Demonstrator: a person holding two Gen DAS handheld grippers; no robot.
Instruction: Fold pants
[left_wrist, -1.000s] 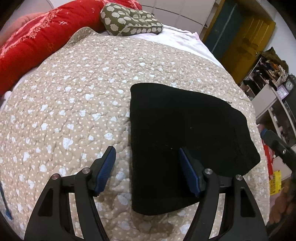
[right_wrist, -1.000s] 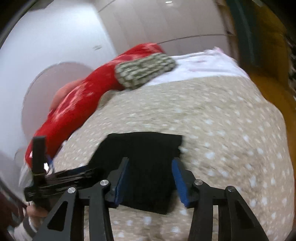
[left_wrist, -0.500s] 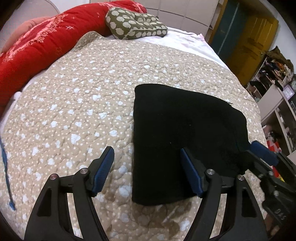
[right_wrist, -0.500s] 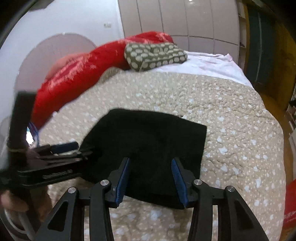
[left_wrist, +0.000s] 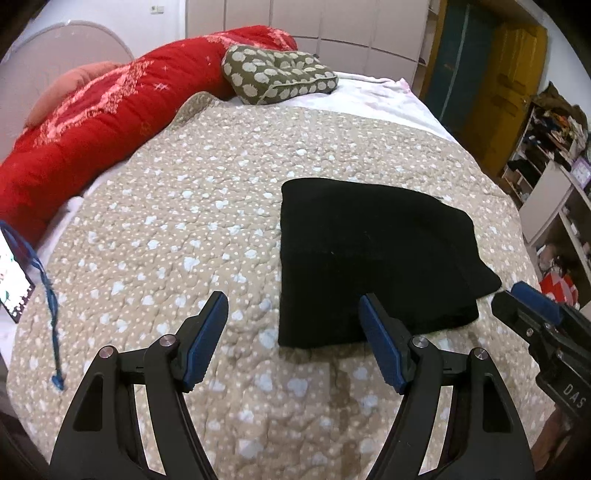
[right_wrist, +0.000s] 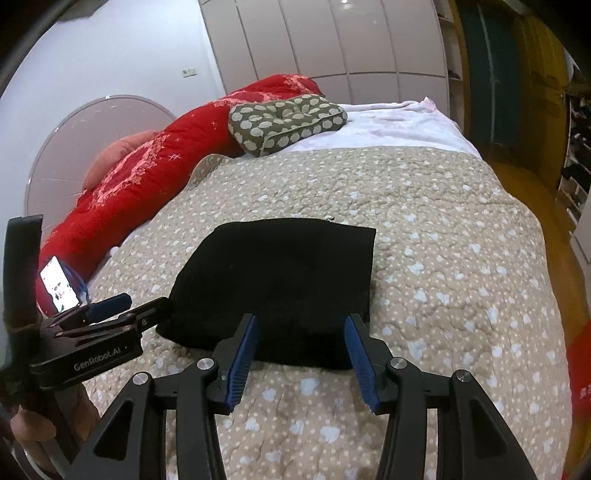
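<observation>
The black pants (left_wrist: 373, 254) lie folded into a compact block on the beige spotted quilt (left_wrist: 184, 229); they also show in the right wrist view (right_wrist: 280, 284). My left gripper (left_wrist: 293, 332) is open and empty, held just short of the block's near left corner. My right gripper (right_wrist: 301, 345) is open and empty, just short of the block's near edge. The right gripper shows at the right edge of the left wrist view (left_wrist: 532, 314), and the left gripper at the left of the right wrist view (right_wrist: 110, 314).
A red quilt roll (left_wrist: 103, 122) and a green patterned cushion (left_wrist: 277, 74) lie at the bed's far side. A lit phone with a blue cord (left_wrist: 13, 273) lies at the left edge. Shelves (left_wrist: 546, 177) and a yellow door (left_wrist: 509, 81) stand to the right.
Both grippers have drawn back from the folded pants and risen, so more of the bed shows. The pants have stayed in place.
</observation>
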